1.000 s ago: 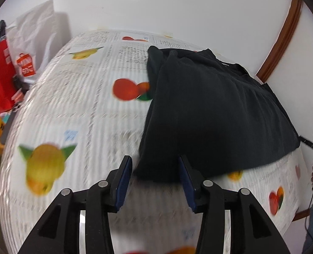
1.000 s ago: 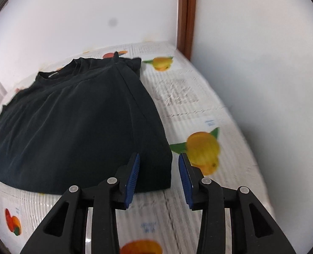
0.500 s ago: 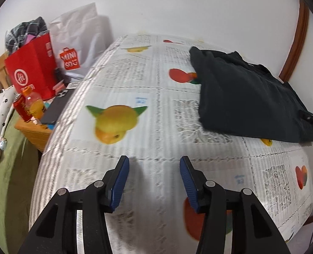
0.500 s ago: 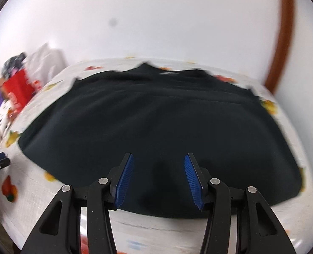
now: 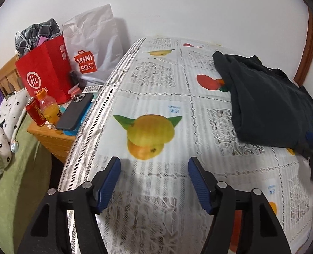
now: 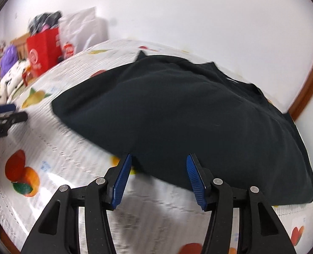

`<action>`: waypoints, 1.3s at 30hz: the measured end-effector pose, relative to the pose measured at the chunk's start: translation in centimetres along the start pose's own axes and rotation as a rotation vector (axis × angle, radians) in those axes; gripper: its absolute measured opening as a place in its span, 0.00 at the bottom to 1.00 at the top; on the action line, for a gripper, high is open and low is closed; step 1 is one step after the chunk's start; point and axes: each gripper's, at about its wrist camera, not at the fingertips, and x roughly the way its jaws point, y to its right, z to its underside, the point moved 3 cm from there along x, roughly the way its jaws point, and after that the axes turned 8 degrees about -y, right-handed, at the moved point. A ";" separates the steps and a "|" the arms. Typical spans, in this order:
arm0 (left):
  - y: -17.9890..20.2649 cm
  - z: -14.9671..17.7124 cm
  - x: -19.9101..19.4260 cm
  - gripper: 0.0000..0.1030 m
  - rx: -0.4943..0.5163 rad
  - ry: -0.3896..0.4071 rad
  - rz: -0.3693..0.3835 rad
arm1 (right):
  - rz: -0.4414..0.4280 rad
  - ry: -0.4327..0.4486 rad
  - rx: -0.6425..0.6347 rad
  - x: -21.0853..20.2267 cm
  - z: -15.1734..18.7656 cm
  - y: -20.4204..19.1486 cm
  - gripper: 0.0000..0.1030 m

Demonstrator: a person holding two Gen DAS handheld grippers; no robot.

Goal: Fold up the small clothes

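While the shirt (image 6: 188, 114) lies partly folded at 12 o'clock, right gripper (image 6: 159, 176) and left gripper (image 5: 154, 182) hang apart, empty; further folds remain.

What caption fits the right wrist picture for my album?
Open right hand-held gripper at the near edge of a folded dark shirt on a fruit-print cloth.

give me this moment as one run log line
left gripper: open, over bare tablecloth | right gripper: open, at near edge of black shirt | shirt: flat, unheld
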 end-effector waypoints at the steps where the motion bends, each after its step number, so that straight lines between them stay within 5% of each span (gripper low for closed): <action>1: -0.1 0.0 0.0 0.64 -0.001 0.003 0.001 | -0.003 0.003 -0.031 0.0 0.0 -1.2 0.53; 6: -0.3 -0.1 0.3 0.66 -0.012 0.015 0.006 | 0.123 0.064 -0.225 0.5 -1.5 -6.1 0.55; 17: -0.3 -0.2 0.6 0.68 -0.007 0.016 -0.007 | 0.192 0.066 -0.234 3.3 -5.8 -7.7 0.54; 21: -0.3 -0.2 0.6 0.68 -0.003 0.014 -0.010 | 0.147 0.048 -0.209 4.1 -6.6 -7.3 0.41; 25: -0.4 -0.2 0.6 0.68 -0.001 0.015 -0.012 | 0.203 0.051 -0.254 4.3 -6.4 -8.5 0.29; 30: -0.3 -0.1 0.5 0.68 -0.002 0.016 -0.011 | 0.274 0.057 -0.300 4.4 -6.2 -9.5 0.27; 39: -0.2 -0.1 0.5 0.68 0.003 0.018 -0.018 | 0.230 0.065 -0.277 3.9 -6.2 -8.9 0.13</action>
